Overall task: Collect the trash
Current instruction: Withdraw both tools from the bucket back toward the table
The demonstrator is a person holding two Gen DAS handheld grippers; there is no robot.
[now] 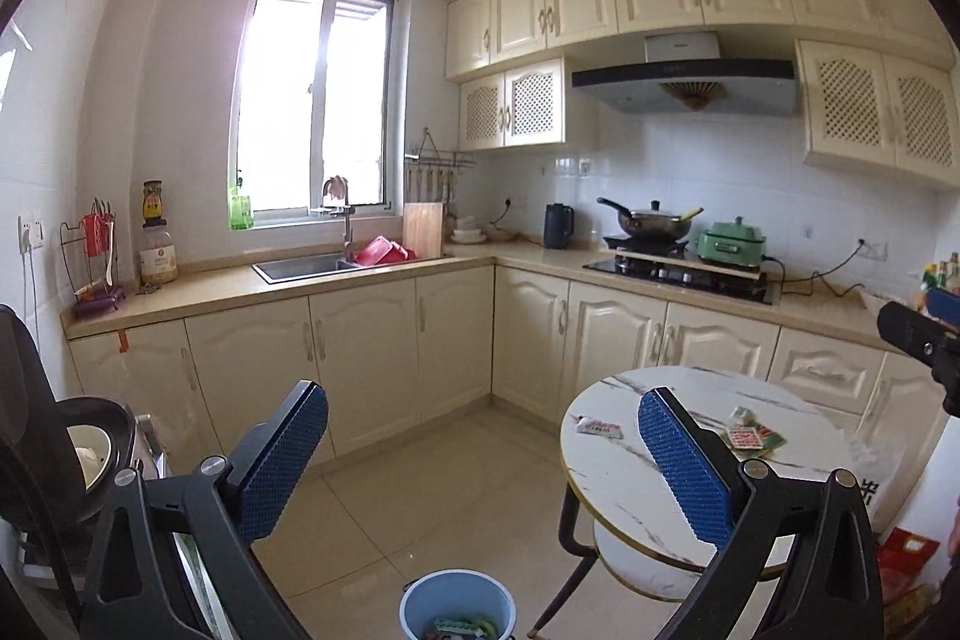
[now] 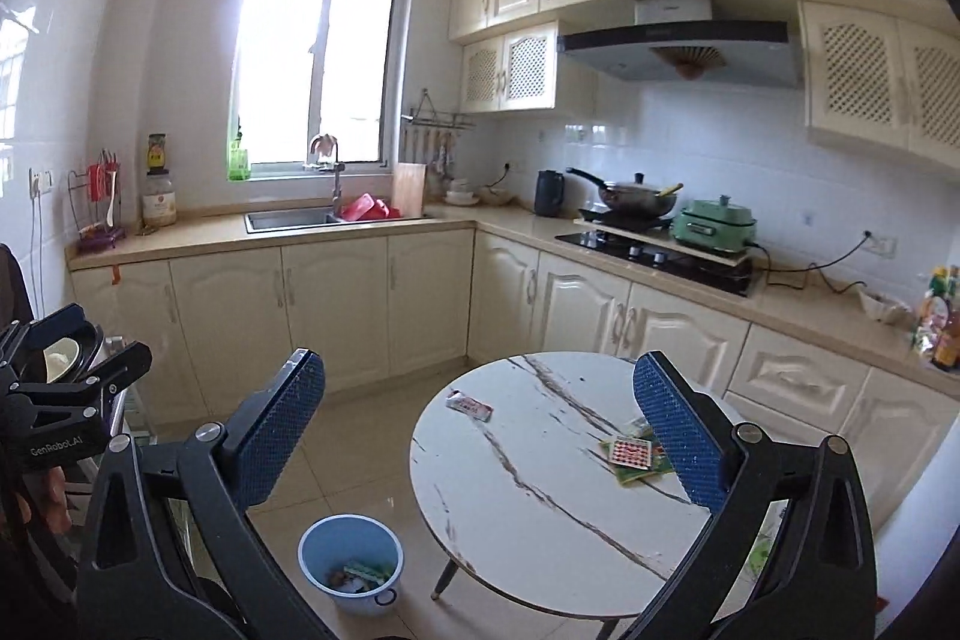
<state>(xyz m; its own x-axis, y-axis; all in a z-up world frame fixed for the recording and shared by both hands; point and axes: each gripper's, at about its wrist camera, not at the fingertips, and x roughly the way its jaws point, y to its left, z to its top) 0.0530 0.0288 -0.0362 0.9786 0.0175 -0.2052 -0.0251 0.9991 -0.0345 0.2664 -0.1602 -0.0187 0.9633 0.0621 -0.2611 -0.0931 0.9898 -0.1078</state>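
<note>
- Left wrist view: the left tool [image 1: 483, 451] is spread wide and empty. A small wrapper [image 1: 599, 427] lies flat on the round tabletop [image 1: 624, 484], long axis left-right. The blue bin [image 1: 458, 604], cut off below, holds scraps.
- Right wrist view: the right tool [image 2: 479, 415] gapes, empty. Its right finger partly hides the green-and-red packets [image 2: 630, 455]; the bin's contents are indistinct.

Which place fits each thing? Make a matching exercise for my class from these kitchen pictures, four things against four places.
Things:
1. blue bucket
2. red-and-white wrapper
3. green cooker
4. black kettle

Places:
A. on the round table
B. on the floor
C. in the counter corner
D. on a board over the stove

Pairs: 1-B, 2-A, 3-D, 4-C
</note>
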